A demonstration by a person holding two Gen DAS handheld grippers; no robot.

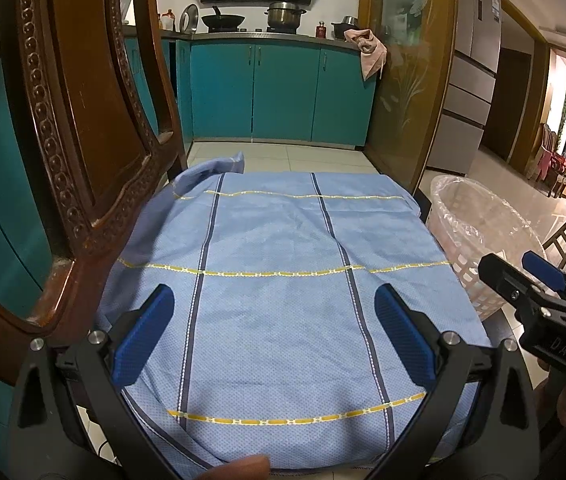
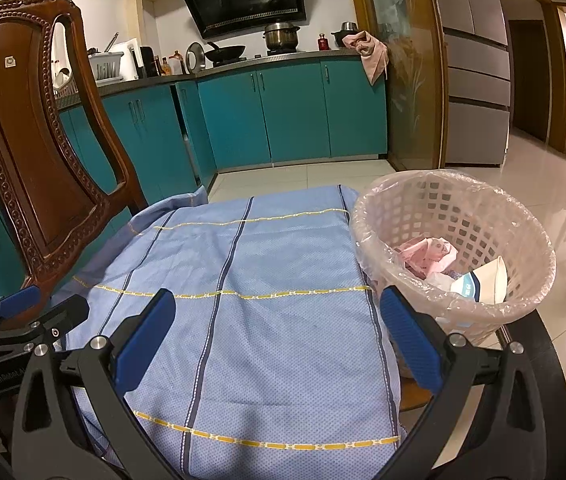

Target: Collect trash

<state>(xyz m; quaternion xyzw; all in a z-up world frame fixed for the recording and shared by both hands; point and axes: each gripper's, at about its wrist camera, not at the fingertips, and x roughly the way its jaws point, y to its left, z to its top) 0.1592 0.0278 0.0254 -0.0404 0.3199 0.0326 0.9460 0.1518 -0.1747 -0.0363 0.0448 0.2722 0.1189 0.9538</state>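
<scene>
**Trash in the lined basket, both grippers empty**

A pink lattice basket with a clear liner stands just right of a blue-clothed worktop. Inside lie crumpled pink wrappers and what looks like a white carton. The left gripper and right gripper hover with jaws spread wide.

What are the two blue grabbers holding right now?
Nothing. The left gripper and right gripper are both open over the blue striped cloth. The trash sits in the lined pink plastic basket.
</scene>
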